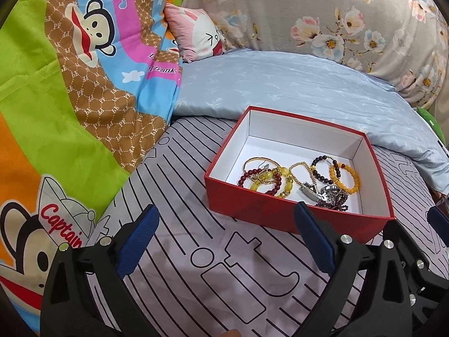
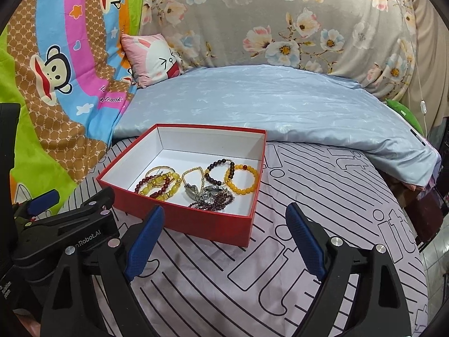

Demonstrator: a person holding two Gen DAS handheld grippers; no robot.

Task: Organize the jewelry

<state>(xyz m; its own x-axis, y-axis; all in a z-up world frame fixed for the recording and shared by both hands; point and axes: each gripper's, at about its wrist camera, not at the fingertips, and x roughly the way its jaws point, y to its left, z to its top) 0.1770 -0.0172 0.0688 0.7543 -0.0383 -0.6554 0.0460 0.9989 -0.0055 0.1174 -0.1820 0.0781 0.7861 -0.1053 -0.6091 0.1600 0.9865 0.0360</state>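
A red box (image 1: pixel 280 216) with a white inside sits on the striped bedsheet; it also shows in the right wrist view (image 2: pixel 196 223). Inside lie several bracelets: a dark red bead one (image 1: pixel 259 172), yellow bead ones (image 1: pixel 289 186), an orange bead one (image 1: pixel 354 185) (image 2: pixel 242 189), a gold chain (image 1: pixel 299 165), a silver watch (image 1: pixel 313 192) (image 2: pixel 209 191). My left gripper (image 1: pixel 226 230) is open and empty, just in front of the box. My right gripper (image 2: pixel 224 230) is open and empty, at the box's near wall.
A light blue pillow (image 1: pixel 294 84) lies behind the box. A cartoon monkey quilt (image 1: pixel 70 84) rises at the left, with a small pink cushion (image 1: pixel 196 33). A floral quilt (image 2: pixel 280 14) is at the back. The bed edge falls off at the right (image 2: pixel 421 224).
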